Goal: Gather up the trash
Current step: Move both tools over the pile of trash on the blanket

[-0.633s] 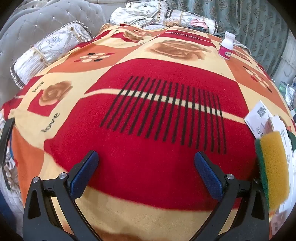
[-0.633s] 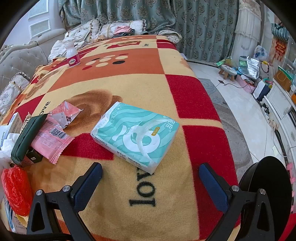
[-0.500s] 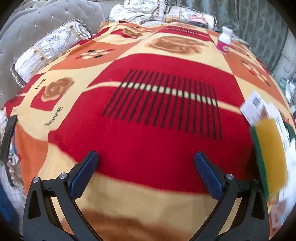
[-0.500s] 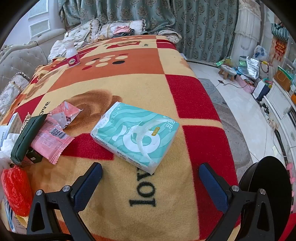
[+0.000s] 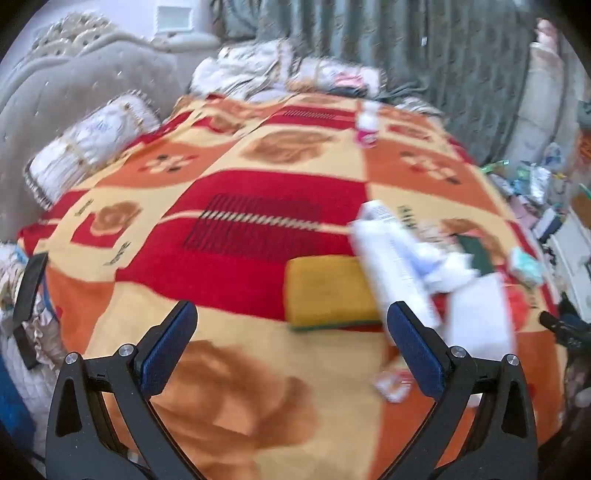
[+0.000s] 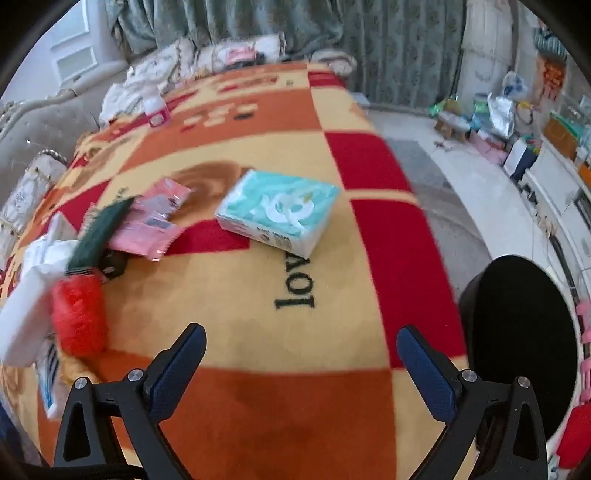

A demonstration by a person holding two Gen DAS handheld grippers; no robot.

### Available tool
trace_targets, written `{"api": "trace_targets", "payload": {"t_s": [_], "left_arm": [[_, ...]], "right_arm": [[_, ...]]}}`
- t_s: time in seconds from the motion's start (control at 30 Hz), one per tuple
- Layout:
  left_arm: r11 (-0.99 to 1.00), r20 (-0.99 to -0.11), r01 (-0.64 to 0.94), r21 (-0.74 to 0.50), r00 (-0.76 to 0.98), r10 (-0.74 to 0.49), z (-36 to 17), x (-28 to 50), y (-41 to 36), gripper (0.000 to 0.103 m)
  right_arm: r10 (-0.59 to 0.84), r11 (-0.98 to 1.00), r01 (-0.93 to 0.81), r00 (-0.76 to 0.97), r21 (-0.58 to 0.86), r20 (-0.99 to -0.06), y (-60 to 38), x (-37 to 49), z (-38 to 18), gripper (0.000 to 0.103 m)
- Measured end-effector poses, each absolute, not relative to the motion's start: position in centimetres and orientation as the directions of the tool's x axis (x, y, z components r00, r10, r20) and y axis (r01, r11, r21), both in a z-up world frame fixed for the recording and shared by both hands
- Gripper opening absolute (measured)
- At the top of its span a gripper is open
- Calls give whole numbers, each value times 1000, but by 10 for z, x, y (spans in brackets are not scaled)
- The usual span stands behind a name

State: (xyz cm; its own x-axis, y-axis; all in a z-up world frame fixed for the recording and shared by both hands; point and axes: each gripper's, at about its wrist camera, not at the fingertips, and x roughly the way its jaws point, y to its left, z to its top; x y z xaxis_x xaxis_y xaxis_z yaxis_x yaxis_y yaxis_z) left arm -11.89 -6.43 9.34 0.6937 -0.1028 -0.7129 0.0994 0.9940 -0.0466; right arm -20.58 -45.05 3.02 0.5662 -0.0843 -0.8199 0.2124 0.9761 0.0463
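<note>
Both views are evenly lit by soft, diffuse daylight; no hard shadows or glare. Motion blur smears the blanket (image 5: pixel 258 221) and the far curtains (image 6: pixel 332 33) in both. Fisheye distortion bends the edges, and dark vignetting fills the corners. The near gripper parts stay sharp.

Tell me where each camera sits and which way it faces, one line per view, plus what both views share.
Left wrist: on the left gripper, angled down over the blanket toward the yellow sponge and white papers; only its own open fingers show.
Right wrist: on the right gripper, facing along the bed toward the tissue pack, black bin at right; only its own open fingers show.
Shared: blanket, pink-capped bottle, green curtains.
</note>
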Motion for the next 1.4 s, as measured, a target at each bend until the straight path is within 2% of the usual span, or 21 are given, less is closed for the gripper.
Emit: {"api": "trace_targets", "payload": {"t_s": [0.33,0.67,0.9,1.4], "left_arm": [[971,-641,227,-72,736,-219,124,-151,-124,102],[962,-612,258,-84,749,-254,134,-162,-151,102],[962,-600,258,-85,758,-256,137,-163,-156,102],[966,-591,247,-79,769,-245,138,-162,-155,102]], "right_arm": [[-108,985,173,709,23,-697,-422,-238,91,103],[-118,990,140,790,-11,-601,-403,-254,124,103],[-121,991,130,815,-26,-566,-395,-258,133,103],[-125,992,115,826,-52,-550,-386,-257,138,103]]}}
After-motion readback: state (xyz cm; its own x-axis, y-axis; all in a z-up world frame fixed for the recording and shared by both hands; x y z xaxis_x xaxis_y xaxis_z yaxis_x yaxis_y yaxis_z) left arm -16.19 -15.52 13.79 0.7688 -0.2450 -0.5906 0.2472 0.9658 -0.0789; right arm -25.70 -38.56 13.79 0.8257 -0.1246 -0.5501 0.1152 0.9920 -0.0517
